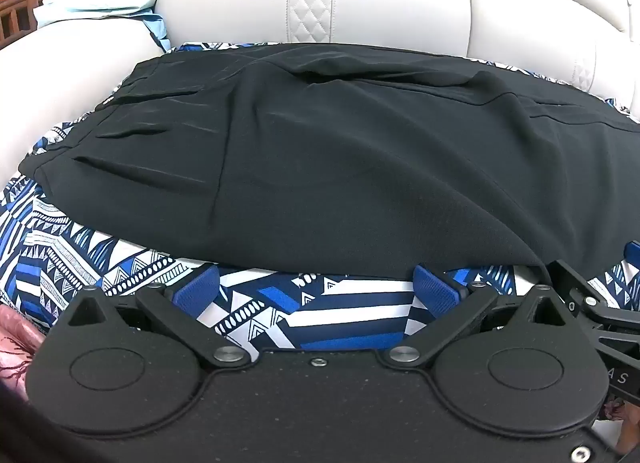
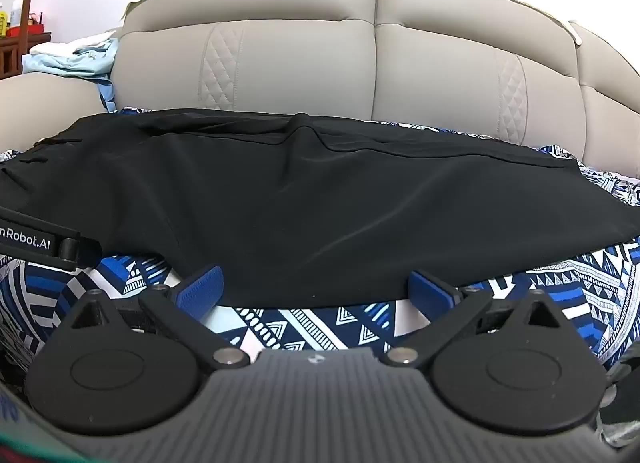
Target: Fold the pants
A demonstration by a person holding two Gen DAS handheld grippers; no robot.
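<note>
Two grippers hang side by side over a big cream leather sofa (image 2: 360,63) with quilted diamond stitching down its back cushions. Spread over the seat is a blue, white and navy cloth with a geometric print (image 1: 60,255), and it covers nearly the whole sitting surface. On that cloth lie the black pants (image 1: 340,167), stretched left to right across the seat, the waistband with its pleats at the left end and the legs running off to the right. They lie fairly flat, with a raised ridge of fabric along the far edge near the backrest. Their near hem runs just in front of both tools.

On the left armrest sits a crumpled pale blue garment (image 2: 68,57), well apart from the pants.

Closest to me, the left gripper (image 1: 316,291) has its black arms spread wide; its blue ribbed pads (image 1: 196,293) sit just short of the pants' near edge, over printed cloth, with nothing between them. The right gripper (image 2: 316,295) is likewise spread to its widest, its blue pads (image 2: 200,289) reaching the near hem of the pants, the fabric edge lying across the gap but not pinched.
</note>
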